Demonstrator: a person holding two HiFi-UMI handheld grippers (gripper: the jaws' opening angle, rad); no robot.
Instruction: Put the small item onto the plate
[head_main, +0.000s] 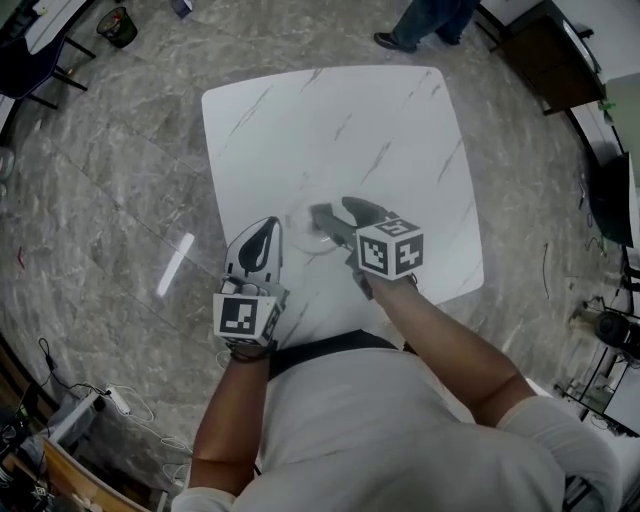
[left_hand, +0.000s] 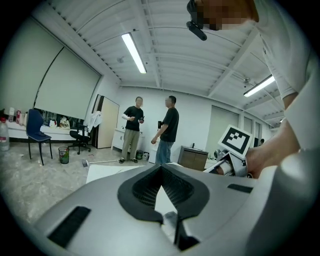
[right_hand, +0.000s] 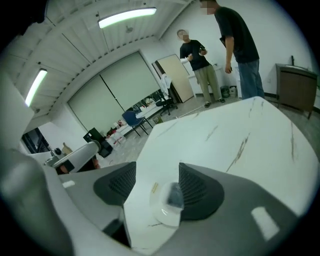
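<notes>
Left claw (left_hand: 161, 169) is closed: its two dark pads meet at the tips with nothing pinched between them, and only white tabletop (head_main: 330, 110) shows through the gap behind the tips. From the head view it sits just left of the plate (right_hand: 161, 214), pointing away from the person.

The plate is small and pale and rests on the tabletop, on the side nearer the person. The small item (right_hand: 175, 196), a greyish lump, lies on the plate, toward its right side as the right gripper view shows it.

To the right of the plate and above it, the right claw (right_hand: 157, 176) tilts down toward it with its jaws spread wide. Seen along the jaws, one ribbed pad stands on each side of the plate, and the pads press on nothing, so this claw has hold of nothing.

Well beyond the plate, past the tabletop's far edge, two people (left_hand: 133, 125) stand on the grey floor (head_main: 110, 200).
</notes>
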